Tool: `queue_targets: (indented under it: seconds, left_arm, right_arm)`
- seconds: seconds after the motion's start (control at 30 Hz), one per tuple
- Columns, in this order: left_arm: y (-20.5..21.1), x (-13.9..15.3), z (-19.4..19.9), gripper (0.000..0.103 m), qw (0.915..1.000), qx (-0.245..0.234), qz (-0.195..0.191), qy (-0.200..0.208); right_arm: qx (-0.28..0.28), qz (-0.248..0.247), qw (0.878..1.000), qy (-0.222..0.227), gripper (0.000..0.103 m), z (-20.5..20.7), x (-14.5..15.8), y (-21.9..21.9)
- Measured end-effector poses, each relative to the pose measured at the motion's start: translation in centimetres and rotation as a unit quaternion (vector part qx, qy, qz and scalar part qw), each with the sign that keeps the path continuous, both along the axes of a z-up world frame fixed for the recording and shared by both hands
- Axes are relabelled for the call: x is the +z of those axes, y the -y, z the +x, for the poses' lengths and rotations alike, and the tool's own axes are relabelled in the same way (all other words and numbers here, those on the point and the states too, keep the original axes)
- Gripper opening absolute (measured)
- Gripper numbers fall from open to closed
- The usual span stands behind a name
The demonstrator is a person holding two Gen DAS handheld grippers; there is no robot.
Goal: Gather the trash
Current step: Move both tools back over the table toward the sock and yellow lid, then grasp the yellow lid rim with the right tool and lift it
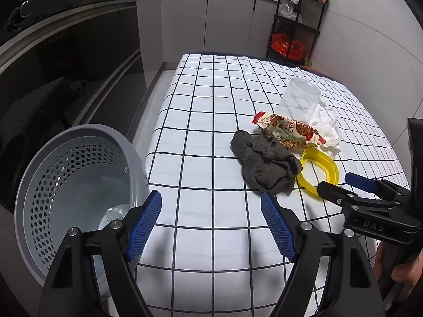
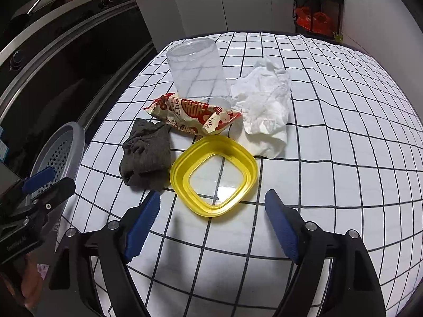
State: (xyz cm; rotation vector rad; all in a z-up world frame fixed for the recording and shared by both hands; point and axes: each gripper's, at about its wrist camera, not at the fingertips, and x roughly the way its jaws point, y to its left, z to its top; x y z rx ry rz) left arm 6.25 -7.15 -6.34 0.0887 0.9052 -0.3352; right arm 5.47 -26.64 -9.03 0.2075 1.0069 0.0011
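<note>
On the checked tablecloth (image 2: 343, 121) lie a dark grey sock (image 2: 146, 155) (image 1: 265, 162), a red-and-cream snack wrapper (image 2: 193, 116) (image 1: 288, 129), a crumpled white tissue (image 2: 264, 105) (image 1: 327, 126), a clear plastic jar (image 2: 197, 68) (image 1: 300, 100) and a yellow-rimmed lid (image 2: 214, 174) (image 1: 318, 170). My right gripper (image 2: 212, 224) is open and empty just before the lid. My left gripper (image 1: 211, 224) is open and empty, near the sock. A grey perforated bin (image 1: 76, 187) (image 2: 59, 155) stands at the table's left edge with something clear inside.
A dark oven front (image 1: 66, 66) runs along the left. Grey cabinets (image 1: 211, 18) and a black shelf rack (image 1: 296, 18) with red bags stand beyond the table's far end. A grey wall is on the right.
</note>
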Motion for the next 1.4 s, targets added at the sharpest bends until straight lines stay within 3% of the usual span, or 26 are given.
queue_targets:
  seconds: [0.47,0.8,1.1,1.4]
  left_arm:
    - [-0.1,0.0,0.1,0.076,1.0000,-0.002,-0.004,-0.001]
    - [-0.3,0.2,-0.1,0.076,1.0000,-0.001,-0.006,0.001]
    - [-0.2,0.3,-0.3,0.078,1.0000,0.001,-0.005,0.002]
    - [1.5,0.1,0.1,0.084,0.9999,-0.005,-0.013,-0.002]
  right_arm:
    - [-0.003,-0.022,1.000,-0.022,0.079,2.4,-1.8,-0.7]
    - [-0.009,-0.053,0.999,-0.008,0.075,2.7,-2.0,-1.2]
    - [-0.033,-0.010,0.999,0.012,0.074,0.2,-0.3,0.6]
    - [-0.065,0.021,0.995,0.069,0.074,-2.2,4.0,2.9]
